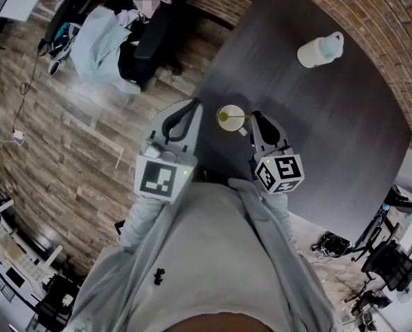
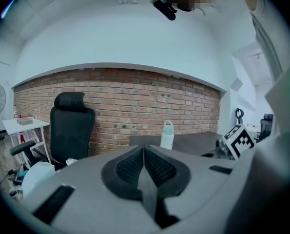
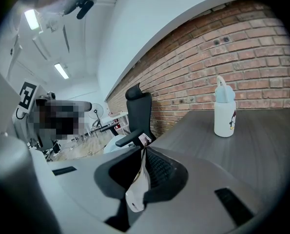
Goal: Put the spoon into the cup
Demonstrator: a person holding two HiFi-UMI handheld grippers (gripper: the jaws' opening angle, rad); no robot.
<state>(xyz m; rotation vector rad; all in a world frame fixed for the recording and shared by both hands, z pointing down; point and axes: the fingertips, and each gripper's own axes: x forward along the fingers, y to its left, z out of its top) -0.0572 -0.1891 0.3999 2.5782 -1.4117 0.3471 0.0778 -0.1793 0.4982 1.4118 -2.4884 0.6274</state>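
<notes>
1. My right gripper (image 3: 144, 149), at 3 o'clock of the cup (image 1: 230, 118), is clamped on a white spoon (image 3: 135, 195).
2. My left gripper (image 2: 144, 149) is closed and empty.
3. A penguin-printed water bottle (image 3: 224, 108) stands at the cup's 2 o'clock.

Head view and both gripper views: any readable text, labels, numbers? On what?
None readable in any view.
Bottle: small penguin-like picture, no legible print.
Left cube, right cube: black-and-white square patterns, not text.
</notes>
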